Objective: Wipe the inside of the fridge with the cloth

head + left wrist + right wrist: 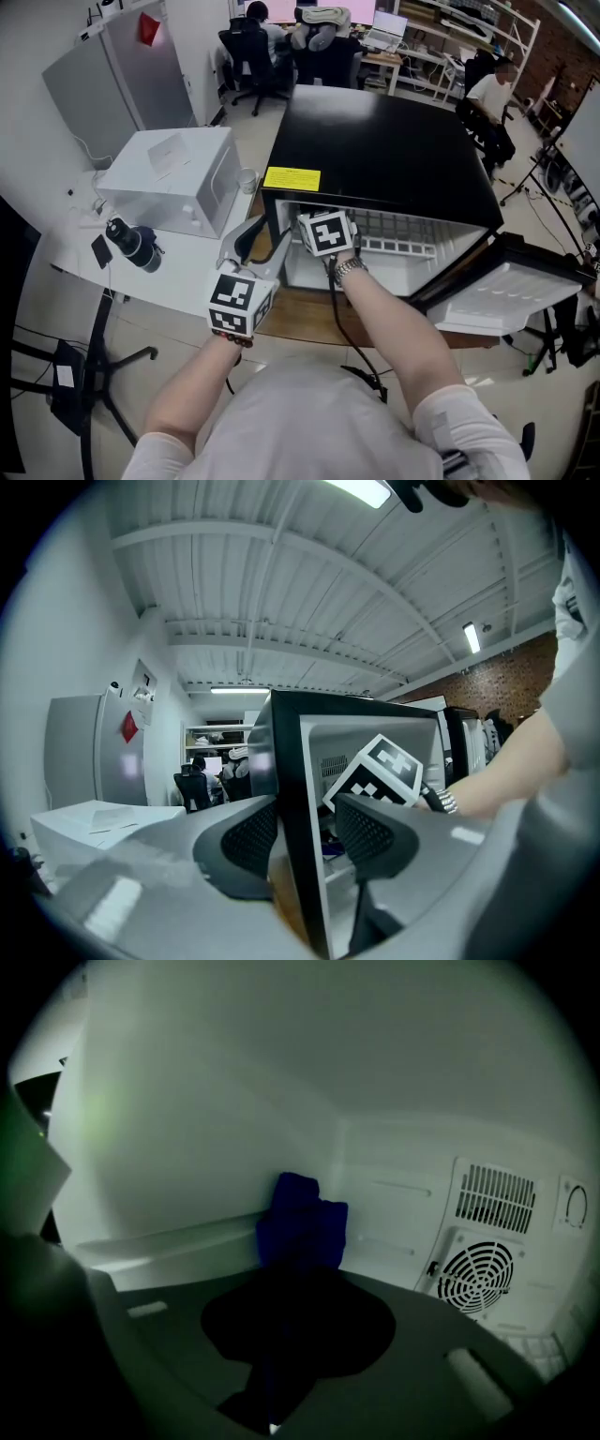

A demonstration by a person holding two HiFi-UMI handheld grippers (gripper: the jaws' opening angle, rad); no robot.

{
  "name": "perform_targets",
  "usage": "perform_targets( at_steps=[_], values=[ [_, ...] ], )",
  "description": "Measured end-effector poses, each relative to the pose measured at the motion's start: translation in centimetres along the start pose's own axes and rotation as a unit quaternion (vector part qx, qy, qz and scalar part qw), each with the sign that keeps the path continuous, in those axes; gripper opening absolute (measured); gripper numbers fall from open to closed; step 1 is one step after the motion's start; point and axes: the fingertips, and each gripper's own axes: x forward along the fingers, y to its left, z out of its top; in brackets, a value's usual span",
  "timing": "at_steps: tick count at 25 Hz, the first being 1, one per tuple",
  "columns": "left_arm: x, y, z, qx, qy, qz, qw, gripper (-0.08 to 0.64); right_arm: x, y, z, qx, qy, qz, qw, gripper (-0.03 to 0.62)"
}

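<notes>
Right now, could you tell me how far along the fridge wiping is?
Done: the fridge has its door open, and the right gripper is shut on the blue cloth. In hand: that gripper is inside, cloth aimed at the back corner, while the left gripper stands open astride the front edge. Left: the wiping itself; I cannot tell whether the cloth touches a wall.

fridge (375,141) front open, door (511,286) swung aside

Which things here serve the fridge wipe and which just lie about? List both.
Job:
fridge
cloth, clamped in the right gripper
left gripper, open, jaws astride the fridge's front edge

Lying about:
white box
cup
black device
</notes>
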Motion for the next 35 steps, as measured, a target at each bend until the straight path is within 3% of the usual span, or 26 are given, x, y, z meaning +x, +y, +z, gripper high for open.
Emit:
perform_targets(
  at_steps=[9,35],
  values=[
    [0.0,0.0,0.1,0.007,-0.005,0.0,1.0,0.187,0.1,-1.4,-0.8,-0.035,0.033,-0.04,0.998,0.08],
    [0.2,0.2,0.1,0.001,-0.018,0.022,0.9996,0.187,-6.2,-12.5,-4.3,0.012,0.033,-0.131,0.991,0.078]
  ],
)
